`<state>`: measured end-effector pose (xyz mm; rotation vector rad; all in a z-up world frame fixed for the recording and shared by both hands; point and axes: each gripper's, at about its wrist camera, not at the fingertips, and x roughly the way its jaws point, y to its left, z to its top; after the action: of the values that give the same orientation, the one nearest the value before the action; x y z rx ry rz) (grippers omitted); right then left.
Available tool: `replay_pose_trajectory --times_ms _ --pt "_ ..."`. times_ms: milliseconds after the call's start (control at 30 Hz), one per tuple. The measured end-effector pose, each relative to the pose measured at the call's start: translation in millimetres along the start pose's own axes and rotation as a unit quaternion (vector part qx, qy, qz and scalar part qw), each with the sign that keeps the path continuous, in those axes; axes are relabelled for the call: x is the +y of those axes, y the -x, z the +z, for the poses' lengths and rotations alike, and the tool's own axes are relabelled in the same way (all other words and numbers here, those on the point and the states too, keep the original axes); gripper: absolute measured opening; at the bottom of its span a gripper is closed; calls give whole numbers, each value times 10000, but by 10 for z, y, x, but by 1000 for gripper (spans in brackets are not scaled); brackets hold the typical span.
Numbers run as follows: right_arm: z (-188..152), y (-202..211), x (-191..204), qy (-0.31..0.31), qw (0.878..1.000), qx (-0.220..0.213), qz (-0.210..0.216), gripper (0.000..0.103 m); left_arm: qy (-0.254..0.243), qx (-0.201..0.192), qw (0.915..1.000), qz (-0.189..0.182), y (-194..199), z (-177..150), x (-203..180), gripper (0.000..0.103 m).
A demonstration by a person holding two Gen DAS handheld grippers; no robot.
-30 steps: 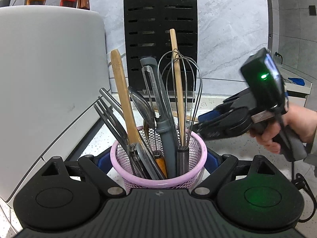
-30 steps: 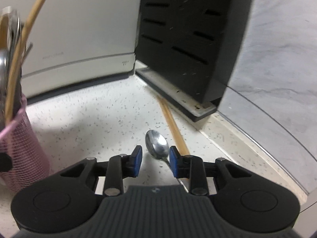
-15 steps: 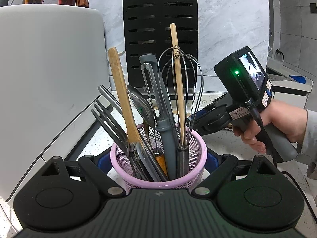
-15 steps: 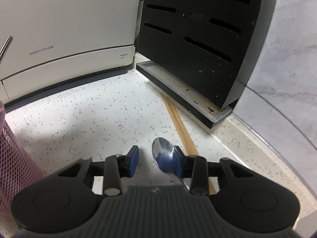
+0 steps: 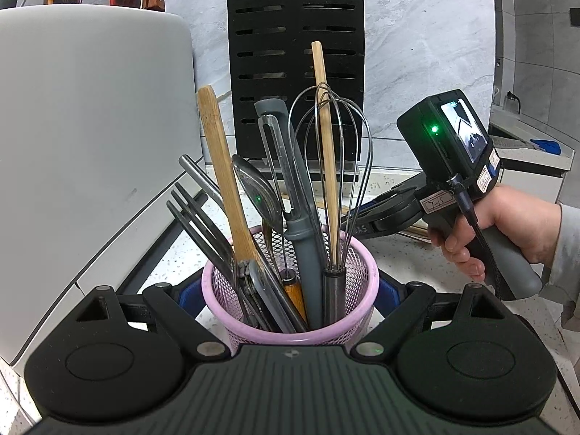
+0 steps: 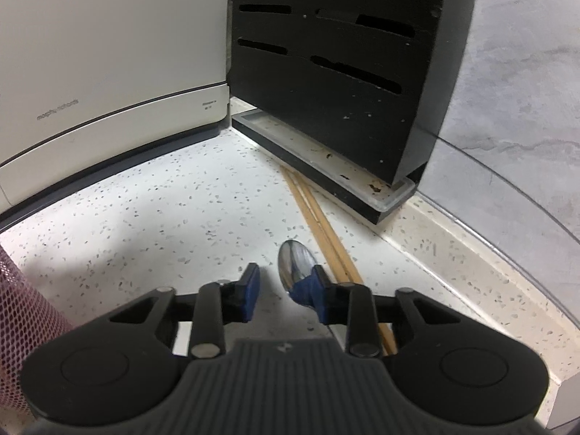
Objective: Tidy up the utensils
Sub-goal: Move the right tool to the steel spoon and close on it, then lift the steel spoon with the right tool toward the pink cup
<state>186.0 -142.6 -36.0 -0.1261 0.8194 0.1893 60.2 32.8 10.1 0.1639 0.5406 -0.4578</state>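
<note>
My left gripper (image 5: 290, 290) is shut on a pink mesh holder (image 5: 359, 264), one blue pad on each side of it. The holder contains a whisk (image 5: 333, 137), a wooden spatula (image 5: 217, 159), a grey peeler (image 5: 282, 152), forks (image 5: 195, 206) and a spoon (image 5: 253, 185). My right gripper (image 6: 284, 275) points down at the speckled counter and its jaws are closing. A metal spoon (image 6: 293, 261) lies between them, its bowl against the right pad, with a gap to the left pad. A pair of wooden chopsticks (image 6: 315, 214) lies just right of it.
A black slotted knife block (image 6: 333, 72) on a drip tray stands right behind the chopsticks. A white appliance (image 6: 108, 54) fills the left. The pink holder's edge (image 6: 25, 308) shows at lower left. A person's hand (image 5: 507, 224) holds the right gripper's handle.
My right gripper has shifted left over the spoon, which now lies against the right pad, and the jaws have narrowed. The left gripper and the holder have not moved.
</note>
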Motion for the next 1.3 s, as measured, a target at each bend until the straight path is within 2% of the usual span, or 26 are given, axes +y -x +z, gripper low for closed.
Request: replay_pose_trajectory --times_ms 367,467,667,933,1100,1300 --pt "0 40 42 209 9994 -205 -200 1 -4 -3 10000 -6 -1 -4 7 103" --pt "23 93 15 131 9993 -278 -228 0 -4 -1 10000 -5 -2 -5 6 103" --pt "43 286 -102 -383 9986 -317 185 0 -2 4 10000 -6 -1 -8 3 103" --pt "41 682 -130 -921 9902 -503 926 0 5 14 10000 -8 -3 -9 8 103" --pt "51 961 -99 -1088 9837 -846 1156 0 21 21 10000 -1 -7 -8 14 103" --pt "-42 1295 -150 -1489 9681 -1314 1527 0 26 26 10000 2 -7 -7 16 103"
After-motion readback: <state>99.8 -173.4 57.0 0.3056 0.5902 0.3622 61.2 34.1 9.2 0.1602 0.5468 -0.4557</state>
